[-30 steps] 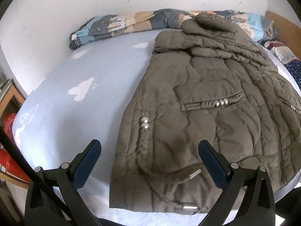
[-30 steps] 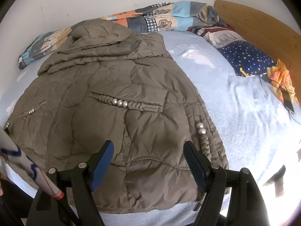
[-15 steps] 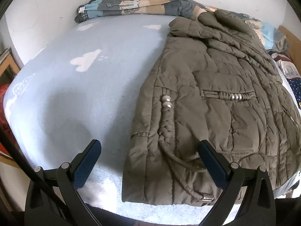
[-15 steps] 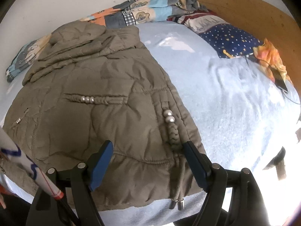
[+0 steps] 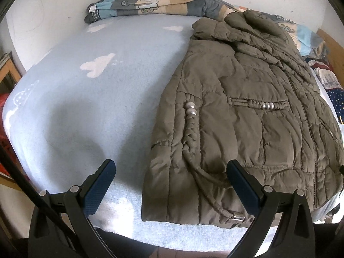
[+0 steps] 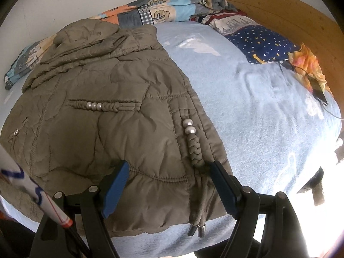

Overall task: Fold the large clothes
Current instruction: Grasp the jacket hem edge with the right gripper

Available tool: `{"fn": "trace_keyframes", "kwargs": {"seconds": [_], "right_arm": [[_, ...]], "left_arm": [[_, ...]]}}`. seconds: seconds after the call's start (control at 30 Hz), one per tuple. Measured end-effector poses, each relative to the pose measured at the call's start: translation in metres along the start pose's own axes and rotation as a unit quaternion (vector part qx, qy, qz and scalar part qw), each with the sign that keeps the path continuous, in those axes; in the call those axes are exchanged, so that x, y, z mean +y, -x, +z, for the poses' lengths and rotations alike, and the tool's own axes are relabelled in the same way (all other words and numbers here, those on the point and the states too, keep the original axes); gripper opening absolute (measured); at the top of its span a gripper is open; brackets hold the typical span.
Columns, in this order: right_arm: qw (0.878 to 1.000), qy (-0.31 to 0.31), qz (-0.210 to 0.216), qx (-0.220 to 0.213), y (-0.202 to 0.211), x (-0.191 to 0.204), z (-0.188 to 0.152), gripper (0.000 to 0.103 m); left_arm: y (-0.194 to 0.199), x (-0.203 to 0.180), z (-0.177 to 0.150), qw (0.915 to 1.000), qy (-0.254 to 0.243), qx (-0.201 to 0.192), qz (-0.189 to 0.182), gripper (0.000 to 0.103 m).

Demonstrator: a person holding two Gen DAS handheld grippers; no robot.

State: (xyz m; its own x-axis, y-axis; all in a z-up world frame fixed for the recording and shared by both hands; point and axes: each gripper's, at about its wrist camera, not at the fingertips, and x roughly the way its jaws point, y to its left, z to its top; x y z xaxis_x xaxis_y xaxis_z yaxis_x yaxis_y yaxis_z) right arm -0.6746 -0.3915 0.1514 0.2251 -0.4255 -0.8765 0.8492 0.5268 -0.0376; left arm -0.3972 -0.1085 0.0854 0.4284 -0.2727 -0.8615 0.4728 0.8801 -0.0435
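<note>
One quilted olive-brown jacket [image 5: 247,116] is what I have in front of me, spread flat on the bed [image 5: 96,99] with its hem toward me and its hood bunched at the far end. Under my left tongs [image 5: 171,173] lies the jacket's left hem corner: the right pad hangs over the padded fabric and the left pad over bare sheet, jaws spread wide and gripping nothing. My right tongs [image 6: 169,173] hang above the opposite hem corner, also wide apart and empty, both pads over the fabric; I cannot tell whether the tips touch it. A braided cord with two silver beads [image 6: 189,126] runs down the jacket's side seam just inside the right pad, and its metal-tipped ends [image 6: 196,230] trail off the hem below the tongs.

Beyond the jacket, straight ahead of both tongs, a patchwork quilt [image 5: 146,2] is rolled against the white wall. Far right of my right tongs sit a starry navy pillow [image 6: 260,43], an orange cloth [image 6: 307,64] and a wooden headboard [image 6: 279,10]. The sheet is pale blue with white clouds.
</note>
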Motion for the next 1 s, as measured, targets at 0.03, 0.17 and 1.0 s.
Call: {"fn": "trace_keyframes", "kwargs": {"seconds": [0.03,0.17,1.0], "right_arm": [[1.0,0.0,0.0,0.0,0.0,0.0,0.0,0.082],[1.0,-0.008,0.004,0.004,-0.002,-0.003,-0.001,0.082],[0.923,-0.304,0.225,0.068,-0.032,-0.089,-0.033,0.065]], "left_arm": [[-0.001,0.0,0.0,1.0,-0.001,0.002,-0.001,0.103],[-0.001,-0.002,-0.005,0.9999,-0.002,0.011,-0.011,0.103],[-0.016,0.044,-0.017,0.953,0.182,0.094,-0.223,0.071]]}}
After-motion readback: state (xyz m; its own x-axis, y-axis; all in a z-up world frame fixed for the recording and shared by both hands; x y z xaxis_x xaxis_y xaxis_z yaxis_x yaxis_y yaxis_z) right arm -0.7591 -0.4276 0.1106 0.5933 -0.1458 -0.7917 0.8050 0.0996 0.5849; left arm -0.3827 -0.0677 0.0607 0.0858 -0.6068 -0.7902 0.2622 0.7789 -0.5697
